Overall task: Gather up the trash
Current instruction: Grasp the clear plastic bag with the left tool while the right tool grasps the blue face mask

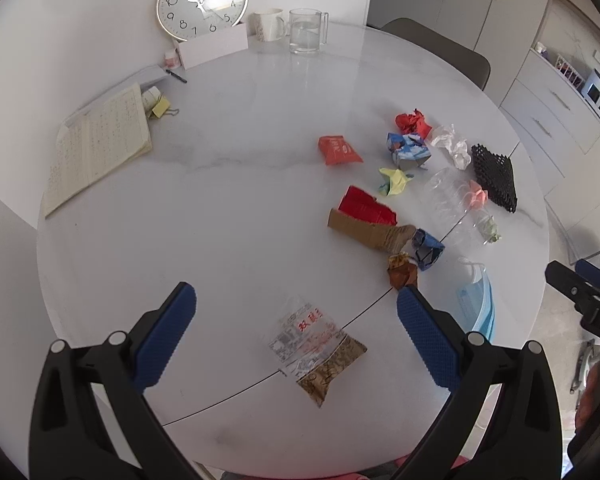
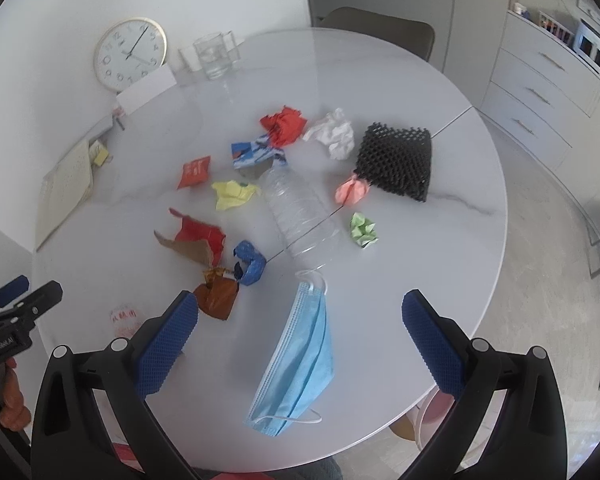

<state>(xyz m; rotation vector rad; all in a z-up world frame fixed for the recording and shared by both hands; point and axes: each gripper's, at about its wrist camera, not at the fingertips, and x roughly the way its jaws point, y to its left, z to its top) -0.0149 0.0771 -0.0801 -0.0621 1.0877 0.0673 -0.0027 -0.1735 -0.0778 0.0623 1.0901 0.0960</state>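
table (image 1: 228, 184): round, white marble; trash scattered on its right half, nothing collected yet by the look of it.
bottle (image 2: 300, 216): clear plastic, lying flat mid-pile; landmark for the rest.
foam mesh (image 2: 396, 162): black, beyond-right of the bottle.
face mask (image 2: 300, 364): blue, flat, just nearer than the bottle's near end; long axis runs toward the camera, slightly diagonal.
snack bag (image 1: 320, 352): clear, printed, well left of the bottle, near the table edge.
right gripper (image 2: 300, 344): jaws spread wide, straddling the mask, not touching; nearer arm, likely first pick.
left gripper (image 1: 296, 332): jaws spread wide, empty, the bag between them.
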